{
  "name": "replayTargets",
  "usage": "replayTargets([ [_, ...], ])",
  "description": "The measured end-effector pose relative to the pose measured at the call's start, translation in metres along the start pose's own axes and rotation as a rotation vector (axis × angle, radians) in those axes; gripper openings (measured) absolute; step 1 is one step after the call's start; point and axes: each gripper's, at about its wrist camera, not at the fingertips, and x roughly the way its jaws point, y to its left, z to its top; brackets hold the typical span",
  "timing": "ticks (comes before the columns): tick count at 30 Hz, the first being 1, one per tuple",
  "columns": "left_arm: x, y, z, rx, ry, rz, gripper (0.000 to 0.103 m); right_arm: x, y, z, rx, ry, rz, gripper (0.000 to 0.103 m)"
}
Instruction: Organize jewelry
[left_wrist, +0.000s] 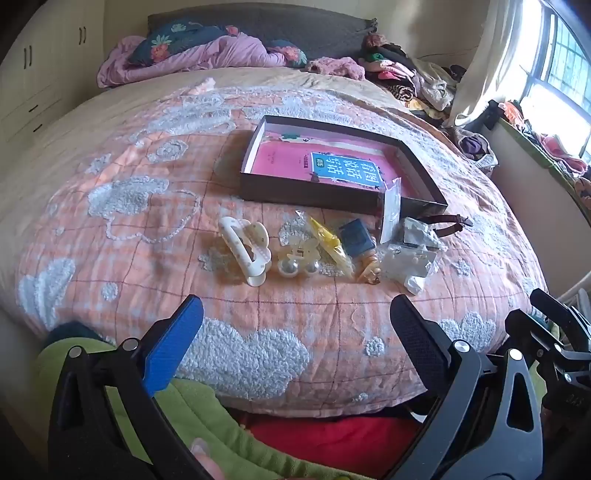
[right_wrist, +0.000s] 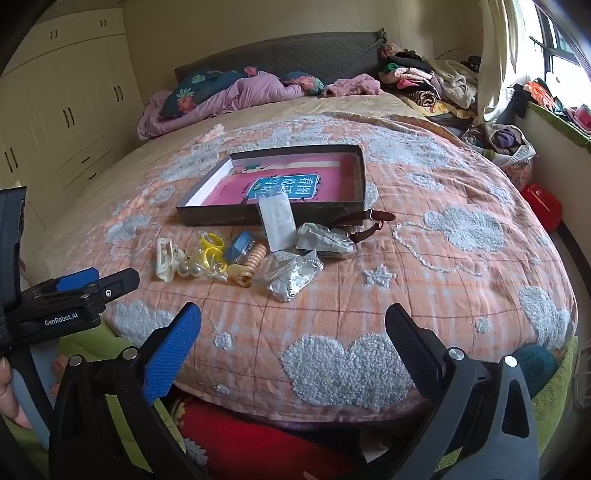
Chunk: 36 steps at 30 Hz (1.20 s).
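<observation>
Left gripper (left_wrist: 295, 325) and right gripper (right_wrist: 293, 325): fingers spread wide, nothing held, both hovering over the near edge of the bed (left_wrist: 129, 229). Jewelry in a loose row mid-quilt: white claw clip (left_wrist: 247, 251), pearl pieces (left_wrist: 295, 271), yellow rings (right_wrist: 210, 247), small blue box (left_wrist: 355, 236), plastic bags (left_wrist: 406, 258), brown strap watch (left_wrist: 452, 223). Shallow open box (left_wrist: 343, 203) just behind them, pink book (left_wrist: 332, 162) inside.

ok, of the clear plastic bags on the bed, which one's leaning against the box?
The tall narrow clear bag, propped upright against the box front wall. The crumpled bags lie flat on the quilt.
</observation>
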Motion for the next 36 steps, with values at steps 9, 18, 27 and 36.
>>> replayTargets([
  [9,-0.0049,0.0044,0.0049,-0.005,-0.007,-0.005,0.095,-0.0004,-0.0013,0.0,0.006,0.0,0.006,0.099],
  [18,-0.0046,0.0039,0.0039,-0.005,-0.01,-0.004,0.095,-0.0017,-0.001,0.0011,0.007,-0.001,0.006,0.099],
  [27,-0.0055,0.0052,0.0062,-0.005,-0.014,-0.005,0.095,-0.003,-0.0007,0.0015,0.008,-0.004,0.008,0.099],
  [36,-0.0057,0.0053,0.0058,-0.006,-0.015,-0.007,0.095,-0.0026,-0.0005,0.0012,0.009,-0.005,0.007,0.099],
])
